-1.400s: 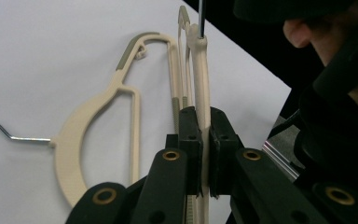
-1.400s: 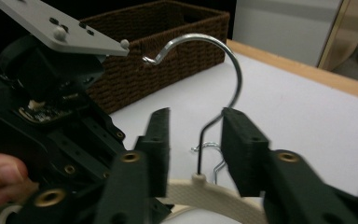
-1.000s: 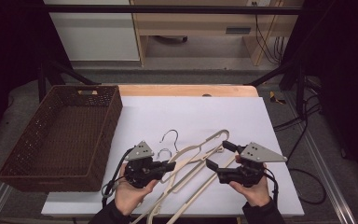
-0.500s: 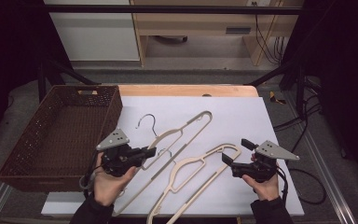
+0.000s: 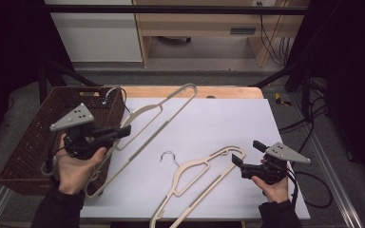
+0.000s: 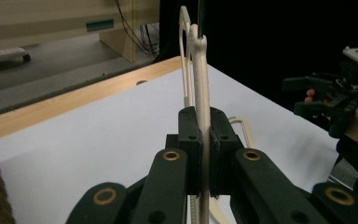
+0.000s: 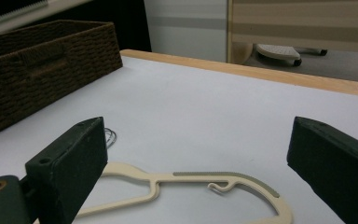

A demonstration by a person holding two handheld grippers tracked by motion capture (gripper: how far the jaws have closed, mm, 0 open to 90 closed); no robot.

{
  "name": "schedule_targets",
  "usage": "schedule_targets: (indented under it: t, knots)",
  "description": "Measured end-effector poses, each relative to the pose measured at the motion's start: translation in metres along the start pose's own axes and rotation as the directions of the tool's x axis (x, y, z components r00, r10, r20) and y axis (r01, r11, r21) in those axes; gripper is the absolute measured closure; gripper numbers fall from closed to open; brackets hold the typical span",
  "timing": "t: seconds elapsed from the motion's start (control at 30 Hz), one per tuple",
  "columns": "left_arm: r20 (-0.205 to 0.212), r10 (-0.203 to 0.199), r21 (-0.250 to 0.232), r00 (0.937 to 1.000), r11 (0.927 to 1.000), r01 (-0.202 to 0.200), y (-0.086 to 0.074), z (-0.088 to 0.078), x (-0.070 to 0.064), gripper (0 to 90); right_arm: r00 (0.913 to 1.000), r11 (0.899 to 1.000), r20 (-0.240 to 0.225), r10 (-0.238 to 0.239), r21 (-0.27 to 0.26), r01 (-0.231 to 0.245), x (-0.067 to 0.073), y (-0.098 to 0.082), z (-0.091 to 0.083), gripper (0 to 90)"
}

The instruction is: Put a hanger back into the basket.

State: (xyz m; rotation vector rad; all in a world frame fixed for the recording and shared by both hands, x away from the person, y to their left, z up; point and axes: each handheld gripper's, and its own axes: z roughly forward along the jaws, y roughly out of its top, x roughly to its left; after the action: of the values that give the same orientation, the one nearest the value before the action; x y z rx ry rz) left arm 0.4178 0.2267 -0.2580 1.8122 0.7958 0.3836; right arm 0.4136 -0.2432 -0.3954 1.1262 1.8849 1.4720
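So the tabletop (image 5: 209,123) has a white surface with a strip of bare wood along the far edge at 12 o'clock. One cream hanger (image 5: 197,180) lies flat on it down around 6 o'clock, metal hook pointing toward 10. A dark wicker basket (image 5: 38,137) sits at 9 o'clock, at the tabletop's left edge.

Even light from overhead falls on the white tabletop (image 5: 209,128), which is bright without glare, and shadows under things are faint. The frame's left and right edges sink into black. All views are soft and slightly grainy; the close jaws at the bottom look blurred.
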Motion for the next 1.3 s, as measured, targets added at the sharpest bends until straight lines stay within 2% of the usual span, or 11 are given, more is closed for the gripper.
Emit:
schedule_targets:
  t: [0.1,0.17,0.23,0.4,0.43,0.47,0.6,0.73,0.9,1.1,1.3]
  knots:
    - [-0.01,-0.001,-0.01,0.9999,0.9999,0.001,0.007,-0.009,0.01,85.8,1.0,1.0,0.005,0.003,0.002,-0.003,-0.001,0.0,0.0,4.9]
    - [-0.039,0.011,-0.016,0.9992,0.9998,-0.012,0.012,-0.016,0.02,85.8,0.9998,1.0,0.016,0.013,0.007,-0.013,-0.001,0.0,0.0,4.6]
    - [-0.049,0.012,-0.017,0.9987,0.9998,-0.012,0.013,-0.018,0.024,85.8,0.9997,1.0,0.021,0.011,0.007,-0.011,-0.002,-0.001,0.0,4.5]
    - [-0.066,0.021,-0.02,0.9976,0.9996,-0.022,0.016,-0.028,0.046,85.8,0.9997,1.0,0.022,0.008,0.004,-0.008,-0.003,0.0,-0.001,4.3]
    - [-0.086,0.026,-0.015,0.996,0.9995,-0.027,0.016,-0.032,0.056,85.8,0.9996,1.0,0.026,0.008,0.005,-0.008,-0.003,0.0,-0.001,4.2]
    - [-0.086,0.026,-0.015,0.996,0.9995,-0.027,0.016,-0.032,0.056,85.8,0.9996,1.0,0.026,0.008,0.005,-0.008,-0.003,0.0,-0.001,4.2]
    - [-0.125,0.04,0.0,0.9913,0.9992,-0.041,0.016,-0.038,0.077,85.8,0.9996,1.0,0.03,0.005,0.005,-0.005,-0.005,0.0,0.0,4.0]
    - [-0.152,0.073,0.014,0.9857,0.9973,-0.071,0.012,-0.045,0.099,85.8,0.9994,1.0,0.035,0.009,0.011,-0.01,-0.005,-0.001,0.001,4.0]
    - [-0.172,0.075,0.022,0.9822,0.9971,-0.072,0.004,-0.055,0.123,85.8,0.9995,1.0,0.031,0.001,0.006,-0.001,-0.006,0.0,0.0,3.8]
    - [-0.2,0.084,0.059,0.9763,0.9956,-0.073,-0.004,-0.062,0.141,85.8,0.9993,1.0,0.035,0.008,0.017,-0.008,-0.004,-0.001,0.001,3.7]
    - [-0.225,0.069,0.081,0.972,0.9954,-0.052,-0.016,-0.068,0.161,85.8,0.9994,1.0,0.034,0.006,0.014,-0.007,-0.004,0.0,0.001,3.4]
